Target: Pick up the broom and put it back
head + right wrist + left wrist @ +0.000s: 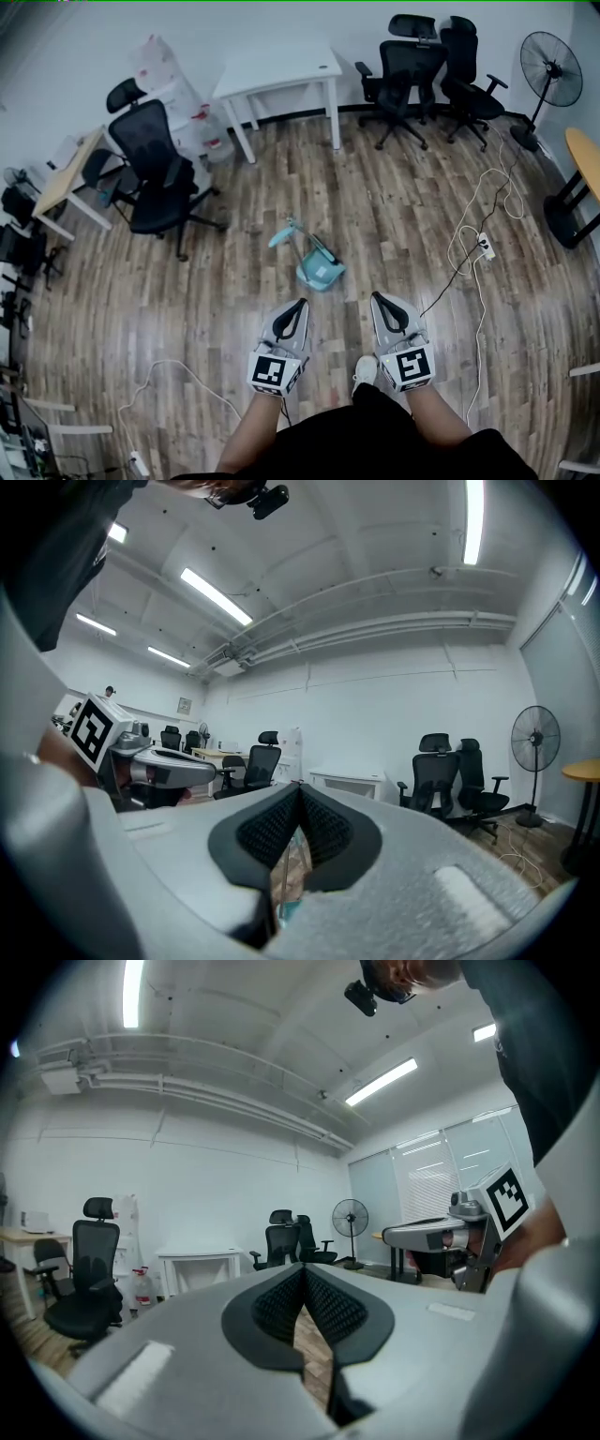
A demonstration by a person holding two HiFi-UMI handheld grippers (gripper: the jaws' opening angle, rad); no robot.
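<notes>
A teal broom [314, 261] lies on the wooden floor beside its teal dustpan, its thin handle pointing up-left in the head view. Both grippers are held level just short of it, side by side. My left gripper [301, 303] is shut, its black pads meeting at the tip with nothing between them [302, 1271]. My right gripper [376, 297] is likewise shut and empty [298, 789]. Through the slit under the right pads I glimpse a thin handle and a bit of teal [284, 907]. The broom is a short way ahead of both tips, untouched.
A black office chair [155, 173] stands to the left, a white table [277, 75] at the back, more black chairs [412, 70] and a fan [548, 66] at the back right. Cables and a power strip [486, 246] trail on the floor at right. Another cable [178, 370] lies lower left.
</notes>
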